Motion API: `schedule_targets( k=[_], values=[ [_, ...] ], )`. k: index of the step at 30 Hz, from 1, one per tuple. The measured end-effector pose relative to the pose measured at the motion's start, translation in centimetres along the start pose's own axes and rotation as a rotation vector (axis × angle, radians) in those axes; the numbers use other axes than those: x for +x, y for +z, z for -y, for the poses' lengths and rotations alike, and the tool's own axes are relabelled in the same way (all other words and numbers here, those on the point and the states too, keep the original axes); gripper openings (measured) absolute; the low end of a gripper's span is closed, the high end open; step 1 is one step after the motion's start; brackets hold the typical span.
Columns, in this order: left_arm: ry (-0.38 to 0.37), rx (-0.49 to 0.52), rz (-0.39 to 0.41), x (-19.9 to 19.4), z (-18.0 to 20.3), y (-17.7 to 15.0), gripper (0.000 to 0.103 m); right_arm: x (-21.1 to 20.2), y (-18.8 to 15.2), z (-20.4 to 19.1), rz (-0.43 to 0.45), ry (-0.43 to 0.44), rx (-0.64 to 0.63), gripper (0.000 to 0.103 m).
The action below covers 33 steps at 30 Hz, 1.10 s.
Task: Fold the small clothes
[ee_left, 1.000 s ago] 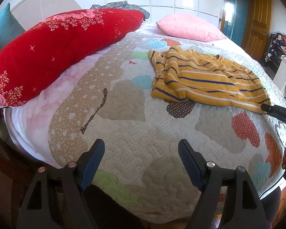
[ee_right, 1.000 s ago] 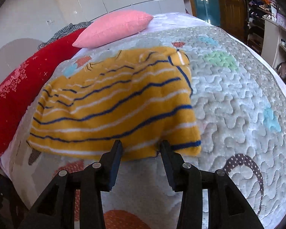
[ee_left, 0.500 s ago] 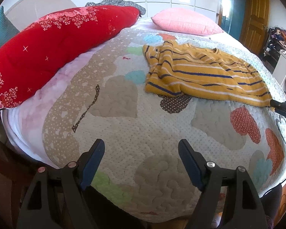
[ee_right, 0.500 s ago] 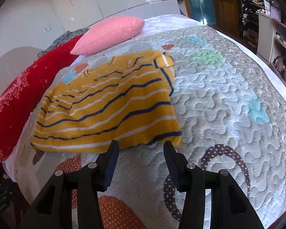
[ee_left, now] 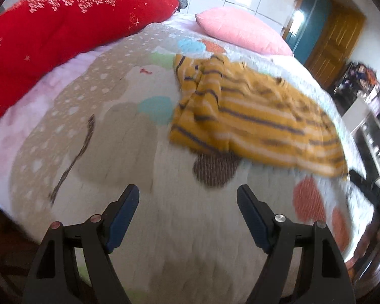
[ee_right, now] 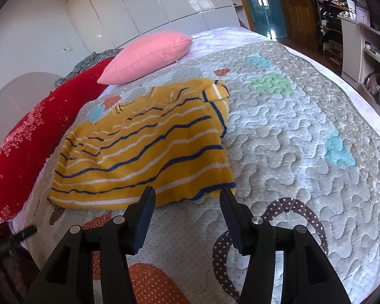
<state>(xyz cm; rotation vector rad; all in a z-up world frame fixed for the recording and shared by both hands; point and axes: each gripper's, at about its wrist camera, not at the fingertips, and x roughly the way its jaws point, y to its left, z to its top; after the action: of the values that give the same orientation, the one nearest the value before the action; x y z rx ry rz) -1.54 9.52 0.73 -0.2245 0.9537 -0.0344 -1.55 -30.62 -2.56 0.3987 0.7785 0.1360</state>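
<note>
Right wrist view: my right gripper [ee_right: 187,197] jaws just opening, empty, at yellow striped knit shirt [ee_right: 144,147] hem; left gripper [ee_left: 187,200] wide apart, empty.

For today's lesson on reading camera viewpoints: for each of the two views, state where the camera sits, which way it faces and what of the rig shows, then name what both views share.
Left wrist: sits behind the left gripper, jaws open and empty, looking down across the quilt toward the striped yellow top.
Right wrist: sits behind the right gripper, jaws just opening, empty, at the top's near hem.
Shared: the top, quilt, pink pillow, red cushion.
</note>
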Motion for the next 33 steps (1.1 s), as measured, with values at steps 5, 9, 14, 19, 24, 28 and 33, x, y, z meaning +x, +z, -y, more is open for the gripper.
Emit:
schedule_targets(
  k=[5,9,14,19,24,28,33],
  values=[
    [-0.074,-0.073,-0.051,4.1,-0.7,3.5,0.079,0.3,-0.4,0.4,-0.003,0.011,0.008,0.061],
    [-0.11,-0.107,-0.051,4.6,0.2,4.7,0.079,0.7,-0.3,1.8,-0.012,0.03,0.06,0.061],
    [-0.139,0.073,-0.033,4.2,5.9,4.2,0.079,2.4,1.4,5.2,-0.03,0.116,0.203,0.062],
    [-0.134,0.328,-0.023,4.9,13.1,2.7,0.079,5.2,4.0,8.4,-0.059,0.283,0.378,0.062],
    [-0.214,0.556,0.002,5.8,21.0,0.8,0.079,8.0,7.0,8.7,-0.088,0.342,0.367,0.062],
    [-0.251,0.714,0.041,7.0,26.3,-0.2,0.079,11.4,9.3,8.5,-0.173,0.428,0.352,0.062],
    [-0.246,0.839,0.037,9.5,31.0,-0.9,0.079,13.9,11.5,7.4,-0.26,0.482,0.273,0.066]
  ],
)
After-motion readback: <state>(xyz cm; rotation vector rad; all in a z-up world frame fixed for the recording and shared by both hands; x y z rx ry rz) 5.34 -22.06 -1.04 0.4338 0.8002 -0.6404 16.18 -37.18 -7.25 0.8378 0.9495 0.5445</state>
